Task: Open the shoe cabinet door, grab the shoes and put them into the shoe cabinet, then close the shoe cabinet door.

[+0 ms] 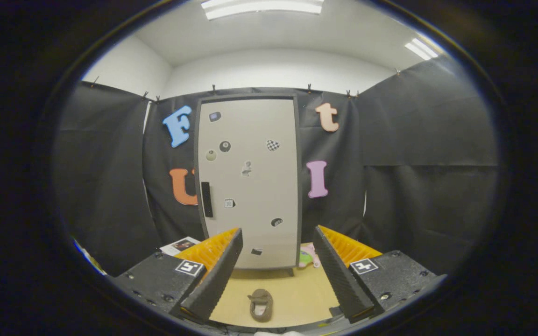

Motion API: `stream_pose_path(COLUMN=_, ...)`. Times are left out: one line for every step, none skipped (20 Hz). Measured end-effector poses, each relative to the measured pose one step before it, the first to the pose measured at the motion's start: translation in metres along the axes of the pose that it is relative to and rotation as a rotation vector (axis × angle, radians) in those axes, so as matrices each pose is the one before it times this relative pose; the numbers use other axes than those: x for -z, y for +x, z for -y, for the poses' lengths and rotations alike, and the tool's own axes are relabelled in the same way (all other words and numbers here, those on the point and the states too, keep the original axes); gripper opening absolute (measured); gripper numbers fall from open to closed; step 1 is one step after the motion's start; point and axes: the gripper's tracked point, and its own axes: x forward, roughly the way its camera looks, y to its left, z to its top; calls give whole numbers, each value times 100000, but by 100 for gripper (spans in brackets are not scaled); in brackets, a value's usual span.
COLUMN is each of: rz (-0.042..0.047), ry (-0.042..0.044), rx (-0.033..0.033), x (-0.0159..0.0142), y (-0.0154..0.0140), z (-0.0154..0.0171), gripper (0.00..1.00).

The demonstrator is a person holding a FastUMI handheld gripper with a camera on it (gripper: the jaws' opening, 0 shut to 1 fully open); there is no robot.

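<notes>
My gripper is wide open, holding nothing. The door is shut; its far handle looks thin, so I could slip.

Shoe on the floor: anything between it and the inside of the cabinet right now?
Yes: the cabinet door is shut, its black handle untouched. The shoe lies on the floor between the open fingers of the gripper, short of the cabinet. Nothing visible lies on the floor between shoe and door.
</notes>
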Motion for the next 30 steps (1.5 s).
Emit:
stream_pose_path(rz=-2004, ry=1073, rx=-1466, x=315, y=1656, z=-1140, gripper=99)
stream_pose_path(rz=-1386, ry=1334, rx=-1688, x=181, y=1545, z=-1161, gripper=99)
stream_pose_path(rz=-358, ry=1435, rx=-2317, x=-160, y=1773, z=-1322, gripper=99)
stream_pose_path(rz=-156, ry=943, rx=-1641, x=-44, y=1754, z=-1200, gripper=99)
stream_pose_path(rz=-222, ry=314, rx=-1980, x=128, y=1694, z=-1088, gripper=99)
stream_pose_path(rz=-6, ry=39, rx=-2480, x=-32, y=1711, z=-1326, gripper=99)
stream_pose_path(rz=-420, ry=-649, rx=-1906, x=69, y=1667, z=-1216, gripper=97)
stream_pose_path(rz=-417, ry=-935, rx=-1665, x=112, y=1674, z=-1053, gripper=96)
stream_pose_path(rz=-204, ry=-1207, rx=-1917, x=51, y=1760, z=-1219, gripper=96)
stream_pose_path(rz=-608, ry=-1484, rx=-1694, x=67, y=1597, z=-1118, gripper=95)
stream_pose_path(rz=-29, ry=-1527, rx=-2030, x=83, y=1666, z=-1109, gripper=95)
stream_pose_path(rz=-468, ry=-1431, rx=-1650, x=-16, y=1693, z=-928, gripper=95)
stream_pose_path(rz=83, ry=-1099, rx=-587, x=-25, y=1717, z=-674, gripper=95)
stream_pose_path(rz=197, ry=-1072, rx=-203, x=-45, y=1576, z=-491, gripper=94)
stream_pose_path(rz=28, ry=-787, rx=451, x=-39, y=1667, z=-418, gripper=93)
stream_pose_path(rz=358, ry=-255, rx=704, x=-20, y=1536, z=-289, gripper=93)
stream_pose_path(rz=-522, ry=-328, rx=368, x=142, y=1617, z=-260, gripper=92)
stream_pose_path(rz=-671, ry=203, rx=904, x=225, y=1384, z=-34, gripper=91)
stream_pose_path(rz=-1833, ry=553, rx=-280, x=398, y=1216, z=-337, gripper=84)
stream_pose_path(rz=-1078, ry=625, rx=-1007, x=216, y=1050, z=-415, gripper=82)
stream_pose_path(rz=-1186, ry=71, rx=-724, x=319, y=901, z=-317, gripper=77)
stream_pose_path(rz=-511, ry=-285, rx=-619, x=84, y=787, z=-198, gripper=74)
stream_pose_path(rz=61, ry=-565, rx=374, x=82, y=694, z=-133, gripper=72)
stream_pose_path(rz=-114, ry=-154, rx=1293, x=10, y=509, z=187, gripper=68)
stream_pose_path(rz=-461, ry=814, rx=2359, x=220, y=391, z=383, gripper=64)
stream_pose_path(rz=-540, ry=2465, rx=1651, x=351, y=342, z=249, gripper=59)
stream_pose_path(rz=678, ry=2725, rx=294, x=-229, y=-41, z=-62, gripper=53)
stream_pose_path(rz=-253, ry=1164, rx=868, x=109, y=219, z=100, gripper=46)
stream_pose_path(rz=-375, ry=157, rx=3, x=-79, y=-169, z=86, gripper=40)
stream_pose_path(rz=-319, ry=-688, rx=-612, x=-154, y=-74, z=30, gripper=38)
